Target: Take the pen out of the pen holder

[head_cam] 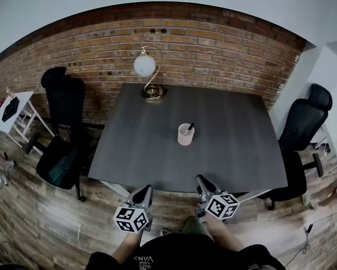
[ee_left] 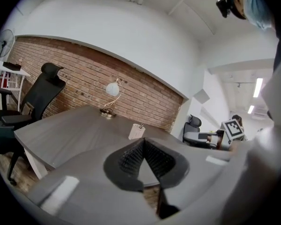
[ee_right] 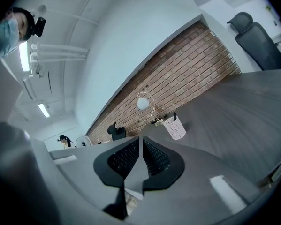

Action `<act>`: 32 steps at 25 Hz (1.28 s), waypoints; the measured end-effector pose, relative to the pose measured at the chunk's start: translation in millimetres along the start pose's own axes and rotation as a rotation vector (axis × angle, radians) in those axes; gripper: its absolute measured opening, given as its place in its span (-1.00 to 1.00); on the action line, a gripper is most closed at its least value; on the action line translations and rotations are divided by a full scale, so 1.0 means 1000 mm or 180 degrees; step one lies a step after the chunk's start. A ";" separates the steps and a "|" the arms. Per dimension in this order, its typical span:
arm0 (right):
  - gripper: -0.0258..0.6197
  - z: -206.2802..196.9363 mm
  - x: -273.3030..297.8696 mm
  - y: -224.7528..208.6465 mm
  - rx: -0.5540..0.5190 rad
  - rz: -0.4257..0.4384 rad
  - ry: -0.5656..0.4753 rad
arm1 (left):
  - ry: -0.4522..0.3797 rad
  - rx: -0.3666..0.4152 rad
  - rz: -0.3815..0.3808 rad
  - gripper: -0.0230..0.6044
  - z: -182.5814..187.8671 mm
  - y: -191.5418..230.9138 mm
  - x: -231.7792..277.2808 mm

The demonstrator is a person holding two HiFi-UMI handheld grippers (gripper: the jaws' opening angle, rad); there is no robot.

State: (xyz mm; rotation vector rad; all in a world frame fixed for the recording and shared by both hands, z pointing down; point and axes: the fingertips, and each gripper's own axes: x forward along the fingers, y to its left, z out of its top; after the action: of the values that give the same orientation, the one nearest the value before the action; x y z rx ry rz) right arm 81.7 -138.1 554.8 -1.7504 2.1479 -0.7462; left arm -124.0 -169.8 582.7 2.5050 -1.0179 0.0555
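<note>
One dark table (head_cam: 157,156) stood before a brick wall (head_cam: 213,44) between two black chairs (head_cam: 64,122), bearing one lamp (head_cam: 148,72) and one pen holder (head_cam: 185,135), one pen (head_cam: 190,127) inside. The left gripper (head_cam: 143,193) and right gripper (head_cam: 203,183) were closed, empty.

The pen holder (head_cam: 185,135) stands mid-counter (head_cam: 134,151) with the pen (head_cam: 190,127) in it, and the lamp (head_cam: 148,72) behind it at the far edge. My left hand-held gripper (head_cam: 144,191) and right hand-held gripper (head_cam: 202,182) sit at the near edge, seemingly just off it. A left chair (head_cam: 64,122) and a right chair (head_cam: 303,134) flank the counter.
</note>
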 end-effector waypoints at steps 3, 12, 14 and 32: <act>-0.83 0.005 0.009 -0.005 -0.0018 -0.0018 0.0008 | 0.0023 -0.0017 -0.0002 -0.76 0.001 0.002 0.006; -0.71 0.023 0.049 -0.037 -0.0120 -0.0051 0.0110 | 0.0002 -0.0097 0.0178 -0.76 0.009 0.019 0.028; -0.68 0.031 0.060 -0.046 -0.0138 -0.0046 0.0132 | -0.0009 -0.0100 0.0206 -0.76 0.013 0.020 0.038; -0.65 0.095 0.163 -0.119 -0.0382 0.0190 0.0319 | -0.0133 -0.0238 0.0688 -0.76 0.026 0.030 0.101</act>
State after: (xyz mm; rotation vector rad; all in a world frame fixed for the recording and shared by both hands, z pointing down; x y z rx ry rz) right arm 190.8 -333.0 558.3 -1.7316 2.3455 -0.7177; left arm -73.5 -265.6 590.0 2.3293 -1.2807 0.0293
